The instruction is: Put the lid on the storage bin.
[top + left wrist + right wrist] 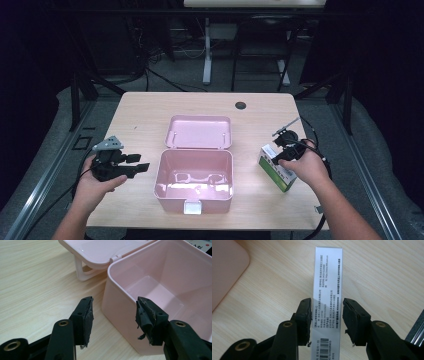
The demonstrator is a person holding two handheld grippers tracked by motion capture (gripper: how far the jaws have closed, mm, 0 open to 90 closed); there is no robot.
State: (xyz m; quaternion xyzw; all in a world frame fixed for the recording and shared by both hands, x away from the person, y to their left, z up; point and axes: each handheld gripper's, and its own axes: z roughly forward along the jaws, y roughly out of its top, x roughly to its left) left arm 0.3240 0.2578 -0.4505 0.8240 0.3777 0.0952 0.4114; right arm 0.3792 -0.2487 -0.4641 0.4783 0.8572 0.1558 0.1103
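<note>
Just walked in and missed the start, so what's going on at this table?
A person works with a gripper in each hand. The right gripper straddles a small green-and-white carton standing on the table, jaws close beside it, perhaps not yet clamped. The left gripper is open beside the open pink box, whose lid lies back.

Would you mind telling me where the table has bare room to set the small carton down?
Bare wood runs behind the pink box's open lid up to the dark round hole, and along the left edge beyond the left gripper. It is tighter between the box and the green-and-white carton at the right gripper.
</note>
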